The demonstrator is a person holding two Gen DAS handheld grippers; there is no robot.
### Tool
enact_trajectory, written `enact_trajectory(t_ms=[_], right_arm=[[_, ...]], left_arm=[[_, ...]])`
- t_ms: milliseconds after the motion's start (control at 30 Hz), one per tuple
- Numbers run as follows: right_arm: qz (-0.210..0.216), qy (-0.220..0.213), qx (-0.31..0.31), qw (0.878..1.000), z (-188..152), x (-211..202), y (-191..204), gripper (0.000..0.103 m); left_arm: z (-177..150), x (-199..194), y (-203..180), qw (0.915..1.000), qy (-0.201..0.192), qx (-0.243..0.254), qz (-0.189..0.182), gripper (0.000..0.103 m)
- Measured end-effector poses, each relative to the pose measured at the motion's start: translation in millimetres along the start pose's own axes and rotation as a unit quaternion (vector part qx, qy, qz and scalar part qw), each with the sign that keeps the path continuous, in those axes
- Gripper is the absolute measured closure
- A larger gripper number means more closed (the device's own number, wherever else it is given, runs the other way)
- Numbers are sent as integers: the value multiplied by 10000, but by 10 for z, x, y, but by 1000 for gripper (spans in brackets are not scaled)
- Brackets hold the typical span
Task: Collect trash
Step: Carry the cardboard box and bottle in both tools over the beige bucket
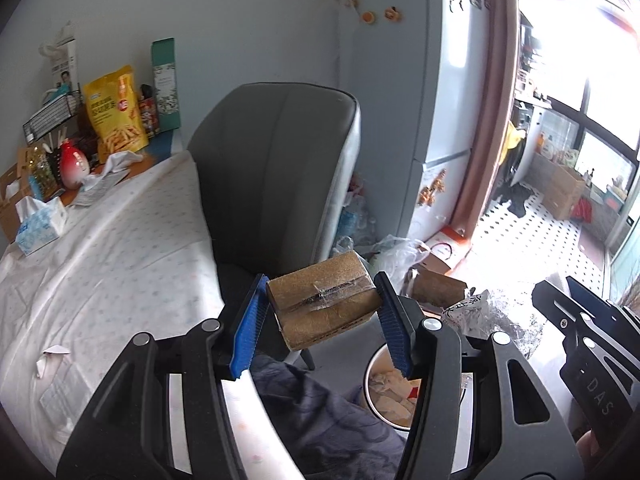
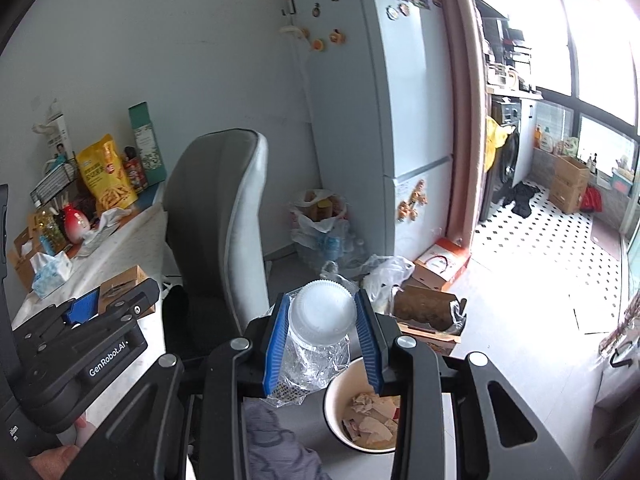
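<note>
1. Above the trash bin (image 2: 340, 412) beside a cloth-covered counter (image 1: 120, 248), the left gripper (image 1: 322, 312) held a small taped cardboard box (image 1: 324, 300), its blue fingers (image 1: 250, 332) pressed against the box's two sides.
2. Just to its right, the right gripper (image 2: 322, 332) clamped a crumpled clear plastic bottle (image 2: 320, 320), white cap end toward the far side, with blue fingers (image 2: 276, 344) closed on both flanks.
3. Directly below both loads, the white bin stood on the floor, already holding crumpled paper scraps.
4. Behind the grippers, a grey chair (image 1: 272, 176) faced the counter, where a tissue box (image 1: 40, 224) and a yellow snack bag (image 1: 116, 108) sat near the wall.
5. Farther back, a white fridge (image 2: 384, 120) stood beside bagged clutter on the floor.
</note>
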State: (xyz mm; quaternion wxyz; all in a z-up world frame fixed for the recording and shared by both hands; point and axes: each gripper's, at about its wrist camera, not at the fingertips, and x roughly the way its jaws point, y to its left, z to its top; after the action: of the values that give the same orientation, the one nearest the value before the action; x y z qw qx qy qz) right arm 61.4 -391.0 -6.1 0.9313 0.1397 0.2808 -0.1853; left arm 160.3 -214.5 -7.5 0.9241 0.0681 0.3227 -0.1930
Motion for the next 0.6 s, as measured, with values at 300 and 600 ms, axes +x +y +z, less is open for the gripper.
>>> enact_trajectory(t_ms=[300, 600], right_arm=[[-220, 240, 285, 9991, -25, 296, -416, 70], [-360, 531, 460, 9969, -71, 645, -698, 70]], left_arm=[[10, 352, -378, 9992, 287, 252, -139, 49], [-3, 655, -582, 9977, 568, 332, -172, 49]])
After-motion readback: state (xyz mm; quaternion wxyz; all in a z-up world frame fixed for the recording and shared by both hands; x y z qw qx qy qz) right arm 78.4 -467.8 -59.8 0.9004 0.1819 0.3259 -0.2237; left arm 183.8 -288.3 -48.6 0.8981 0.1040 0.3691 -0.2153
